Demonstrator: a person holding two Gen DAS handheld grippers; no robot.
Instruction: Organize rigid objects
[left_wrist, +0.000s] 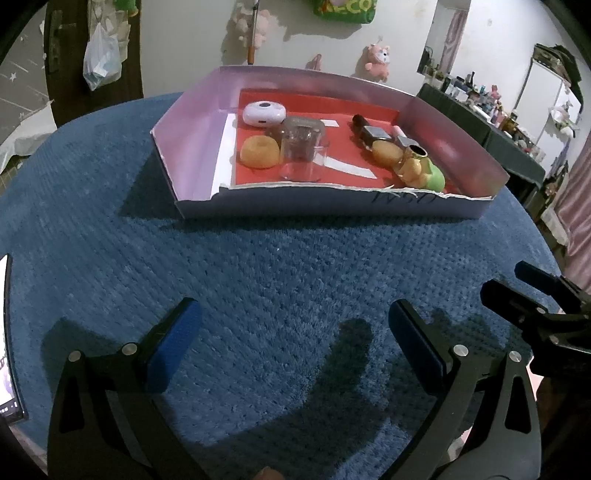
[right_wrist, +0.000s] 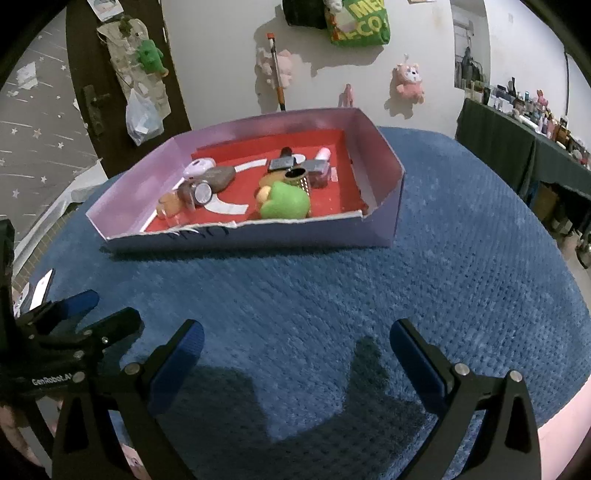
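A shallow cardboard box (left_wrist: 192, 129) with lilac walls and a red floor sits on the far half of the blue mat; it also shows in the right wrist view (right_wrist: 384, 162). Inside lie a white round case (left_wrist: 263, 113), a yellow cake-shaped toy (left_wrist: 259, 151), a clear jar (left_wrist: 303, 147), dark perfume bottles (left_wrist: 373, 134) and a green-and-yellow toy (left_wrist: 424, 171), also in the right wrist view (right_wrist: 284, 201). My left gripper (left_wrist: 295, 314) is open and empty over the mat, well short of the box. My right gripper (right_wrist: 295, 334) is open and empty too.
The blue textured mat (left_wrist: 280, 266) covers a round table. A phone (left_wrist: 7, 343) lies at the mat's left edge. The right gripper's fingers (left_wrist: 532, 295) show at the right of the left view. Plush toys hang on the wall; a cluttered side table (right_wrist: 517, 140) stands right.
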